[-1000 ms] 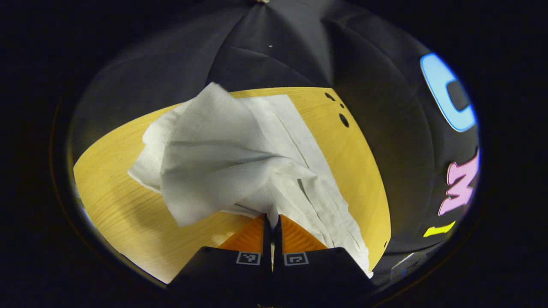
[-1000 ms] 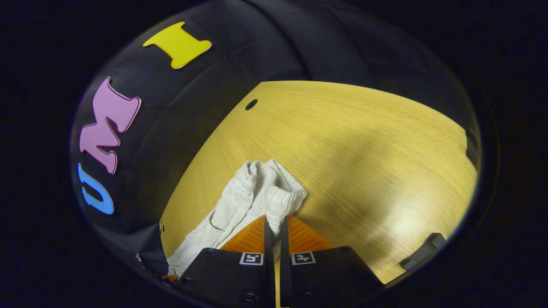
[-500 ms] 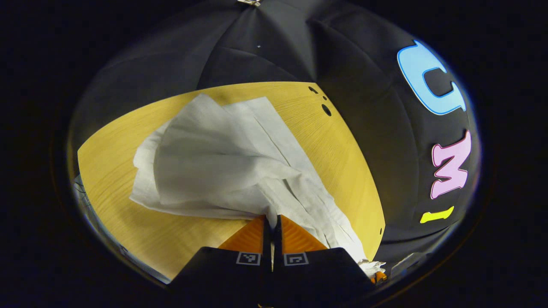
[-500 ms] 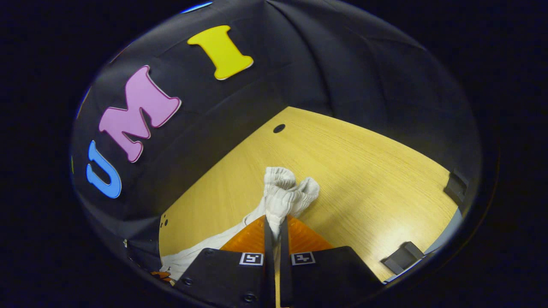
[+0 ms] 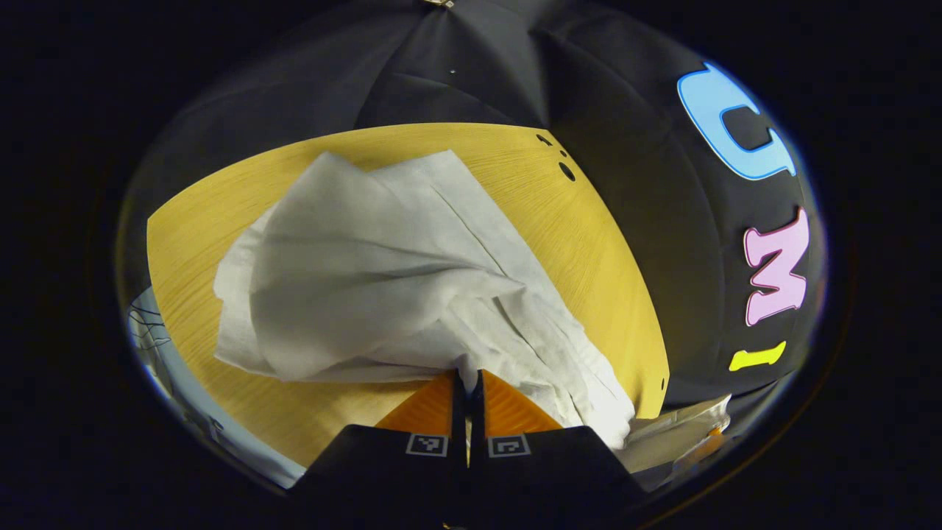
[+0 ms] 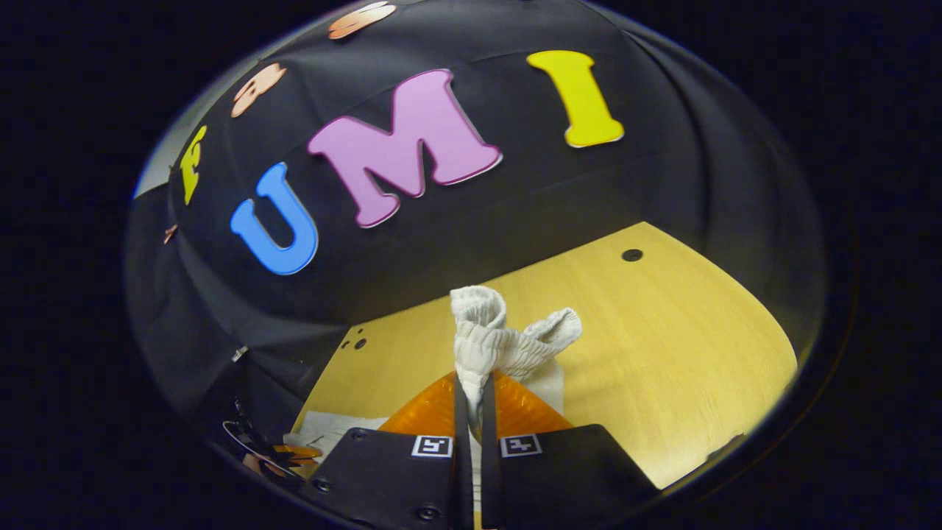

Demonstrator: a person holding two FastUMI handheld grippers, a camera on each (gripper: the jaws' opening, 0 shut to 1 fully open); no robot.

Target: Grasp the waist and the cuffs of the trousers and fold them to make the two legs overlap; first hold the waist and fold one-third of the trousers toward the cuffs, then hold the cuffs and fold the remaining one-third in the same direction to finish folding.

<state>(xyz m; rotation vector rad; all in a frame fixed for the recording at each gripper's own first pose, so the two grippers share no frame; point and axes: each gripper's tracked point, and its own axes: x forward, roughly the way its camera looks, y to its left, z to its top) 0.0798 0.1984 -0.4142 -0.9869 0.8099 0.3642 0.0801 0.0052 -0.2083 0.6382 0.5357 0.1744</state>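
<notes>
Right gripper (image 6: 475, 386) clamped on a bunched, ribbed end of the white trousers (image 5: 383, 272), most likely a cuff (image 6: 493, 338), though hard to say for certain. Raised and tilted up over the last second: more of the booth wall behind it now, less of the table (image 6: 684, 346), the ribbed end standing upright above the fingertips instead of lying near the wood. Left gripper (image 5: 468, 383) pinched shut on a gathered edge of the same trousers, with the cloth spread a little wider and flatter across the far part of the table (image 5: 581, 235) than a second ago.

Probably the opening step, laying one leg over the other, under way and not yet finished; both thirds-folds ahead.

Hard to make out: which edge sits in the left grip, waist or otherwise; where one leg ends and the other begins under the rumpled top layer. Low right in the left gripper view, cloth running out of sight beside something pale, unidentifiable.
</notes>
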